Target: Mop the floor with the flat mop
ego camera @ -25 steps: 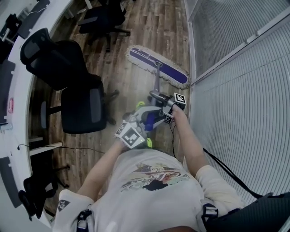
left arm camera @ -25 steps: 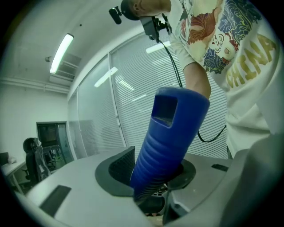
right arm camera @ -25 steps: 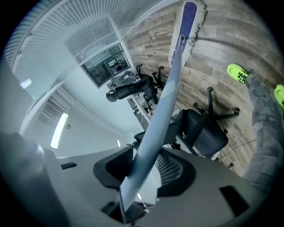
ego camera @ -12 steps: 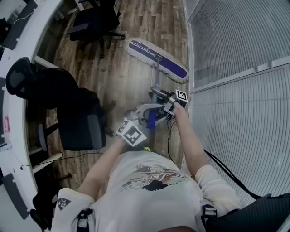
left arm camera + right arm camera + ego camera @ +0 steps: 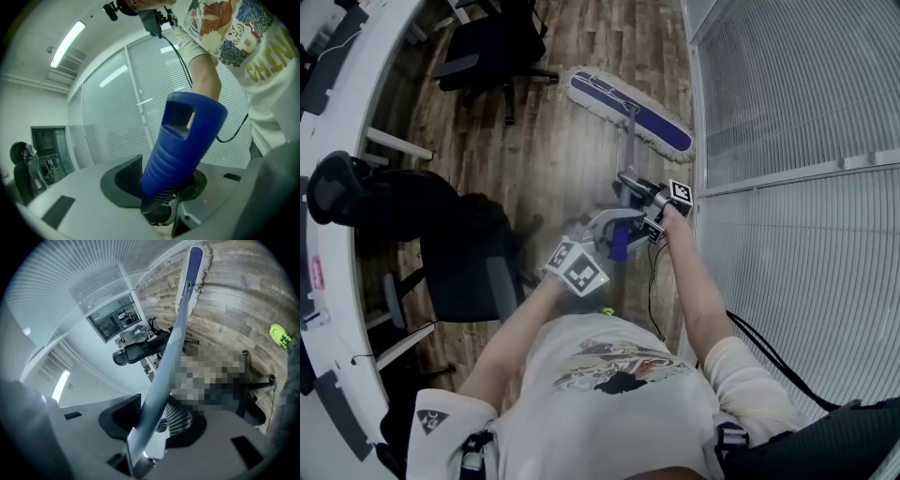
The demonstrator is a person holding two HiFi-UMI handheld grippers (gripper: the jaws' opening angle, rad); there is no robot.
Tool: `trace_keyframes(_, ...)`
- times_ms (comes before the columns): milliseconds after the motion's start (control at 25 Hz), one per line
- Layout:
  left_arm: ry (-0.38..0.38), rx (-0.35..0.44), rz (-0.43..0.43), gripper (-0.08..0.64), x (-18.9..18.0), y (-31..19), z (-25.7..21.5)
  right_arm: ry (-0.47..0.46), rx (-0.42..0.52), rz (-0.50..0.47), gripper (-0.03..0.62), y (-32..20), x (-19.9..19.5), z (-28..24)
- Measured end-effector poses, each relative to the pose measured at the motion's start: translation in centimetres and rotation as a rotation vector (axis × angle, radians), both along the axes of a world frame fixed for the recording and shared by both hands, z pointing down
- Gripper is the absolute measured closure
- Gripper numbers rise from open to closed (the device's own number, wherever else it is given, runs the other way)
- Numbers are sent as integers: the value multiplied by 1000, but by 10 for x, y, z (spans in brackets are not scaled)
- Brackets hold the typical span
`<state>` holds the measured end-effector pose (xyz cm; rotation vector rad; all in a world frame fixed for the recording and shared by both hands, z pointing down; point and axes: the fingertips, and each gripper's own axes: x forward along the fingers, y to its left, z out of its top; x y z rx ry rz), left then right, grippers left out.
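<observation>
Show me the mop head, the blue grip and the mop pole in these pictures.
mop head [image 5: 605, 97]: head view, on the purple pad.
blue grip [image 5: 168, 164]: left gripper view, on its ribbed part.
mop pole [image 5: 163, 364]: right gripper view, on the shaft above the jaws.

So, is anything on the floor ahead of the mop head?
Nothing visible straight ahead of the mop head, only bare wood floor. An office chair stands beyond its left end; the glass wall runs by its right end.

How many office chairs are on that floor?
3: a dark chair at the top, a headrest chair at left, a grey-backed chair beside it. More may be hidden.
</observation>
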<state>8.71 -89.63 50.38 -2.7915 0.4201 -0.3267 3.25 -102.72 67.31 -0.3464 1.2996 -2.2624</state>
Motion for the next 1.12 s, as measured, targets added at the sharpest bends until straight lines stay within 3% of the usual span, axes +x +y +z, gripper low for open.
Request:
trace_keyframes(240, -54, -13, -18, 434, -3, 39, 16, 5, -22, 37, 449, 37, -2, 10)
trace_keyframes(520, -36, -27, -28, 436, -1, 75, -4, -20, -4, 15, 448, 76, -2, -6)
trace_keyframes(840, -48, -39, 17, 436, 11, 156, -29, -108, 3, 29, 439, 160, 4, -34)
trace_keyframes(1120, -26, -39, -28, 434, 19, 165, -29, -85, 13, 33, 433, 173, 12, -34)
